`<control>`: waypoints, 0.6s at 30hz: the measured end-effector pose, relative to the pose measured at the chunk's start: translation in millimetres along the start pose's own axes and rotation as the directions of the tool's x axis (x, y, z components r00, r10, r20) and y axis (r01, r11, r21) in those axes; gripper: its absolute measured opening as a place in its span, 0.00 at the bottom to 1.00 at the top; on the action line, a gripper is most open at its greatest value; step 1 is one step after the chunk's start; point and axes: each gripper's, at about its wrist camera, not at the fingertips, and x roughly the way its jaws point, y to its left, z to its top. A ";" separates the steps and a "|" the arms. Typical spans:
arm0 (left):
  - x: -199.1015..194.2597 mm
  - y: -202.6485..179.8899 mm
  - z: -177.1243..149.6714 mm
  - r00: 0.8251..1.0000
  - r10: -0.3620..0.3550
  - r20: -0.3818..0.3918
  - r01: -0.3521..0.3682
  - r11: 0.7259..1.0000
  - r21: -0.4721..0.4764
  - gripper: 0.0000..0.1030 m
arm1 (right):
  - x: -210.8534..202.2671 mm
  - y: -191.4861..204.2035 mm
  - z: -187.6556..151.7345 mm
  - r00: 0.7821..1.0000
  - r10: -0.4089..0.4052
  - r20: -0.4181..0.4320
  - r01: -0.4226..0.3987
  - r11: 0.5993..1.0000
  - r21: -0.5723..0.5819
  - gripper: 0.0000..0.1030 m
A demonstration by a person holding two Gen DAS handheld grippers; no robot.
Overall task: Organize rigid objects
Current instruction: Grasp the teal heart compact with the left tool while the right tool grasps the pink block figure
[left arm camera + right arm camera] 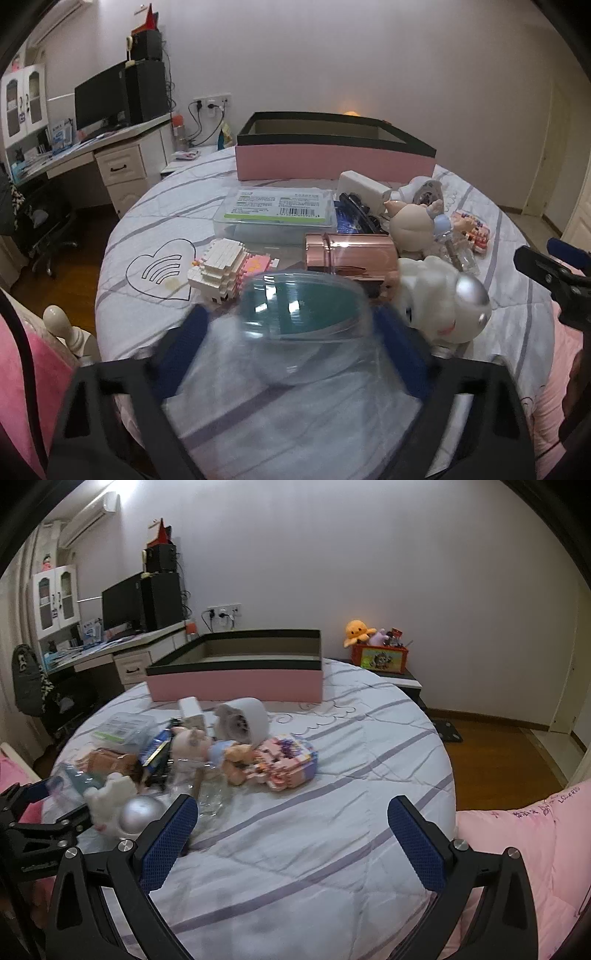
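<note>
A clear plastic jar with a teal lid [303, 317] lies on the bed between the blue pads of my left gripper [291, 317]. The pads touch its sides, and both jar and pads are blurred. In the right wrist view the left gripper [55, 797] shows at the left edge with the jar [70, 782] in it. My right gripper [291, 808] stands open over bare quilt, with nothing between its fingers. A pink box with a black rim [332, 166] sits open at the far side of the bed.
Piled behind the jar are a white block model [218, 273], a rose-gold cylinder [351, 254], a white figure with a silver head [443, 295], a pig doll [410, 225] and a clear labelled case [277, 210]. A pink block model [288, 760] lies to the right. A desk stands at the left.
</note>
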 end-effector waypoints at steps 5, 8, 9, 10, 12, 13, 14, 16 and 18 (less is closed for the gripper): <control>0.0 4.2 4.4 0.999 -0.035 0.002 0.035 0.999 -0.006 0.74 | 27.5 -6.0 6.6 0.998 -0.017 -0.054 0.017 1.000 -0.004 1.00; -6.9 4.1 13.2 0.998 -0.053 0.026 0.053 0.999 -0.001 0.74 | 45.0 -5.3 12.9 0.996 -0.001 -0.093 -0.001 1.000 -0.024 1.00; -8.1 3.7 16.1 0.998 -0.056 0.031 0.056 0.998 0.002 0.74 | 50.0 -5.0 15.1 0.995 0.004 -0.101 -0.007 1.000 -0.031 1.00; -9.6 2.8 20.5 0.998 -0.054 0.042 0.054 0.999 0.009 0.74 | 54.7 -5.2 17.1 0.994 0.003 -0.110 -0.007 0.999 -0.037 1.00; -8.8 2.4 27.2 0.997 -0.051 0.051 0.050 0.999 0.017 0.74 | 67.0 -4.6 22.1 0.990 -0.003 -0.138 -0.004 0.999 -0.048 1.00; -7.5 2.7 29.9 0.997 -0.052 0.051 0.052 0.999 0.017 0.74 | 75.1 -4.1 24.6 0.987 -0.001 -0.159 -0.007 0.999 -0.053 1.00; -5.4 2.9 34.4 0.997 -0.056 0.051 0.055 0.998 0.016 0.73 | 80.9 -3.7 26.1 0.984 0.000 -0.177 -0.010 0.998 -0.056 1.00; -3.3 1.9 40.6 0.997 -0.058 0.051 0.057 0.998 0.022 0.73 | 88.6 -5.5 28.4 0.978 0.017 -0.209 -0.027 0.999 -0.046 1.00; -1.1 -0.1 47.0 0.997 -0.057 0.052 0.055 0.998 0.036 0.73 | 92.2 -10.1 30.5 0.973 0.060 -0.223 -0.068 0.997 -0.031 0.99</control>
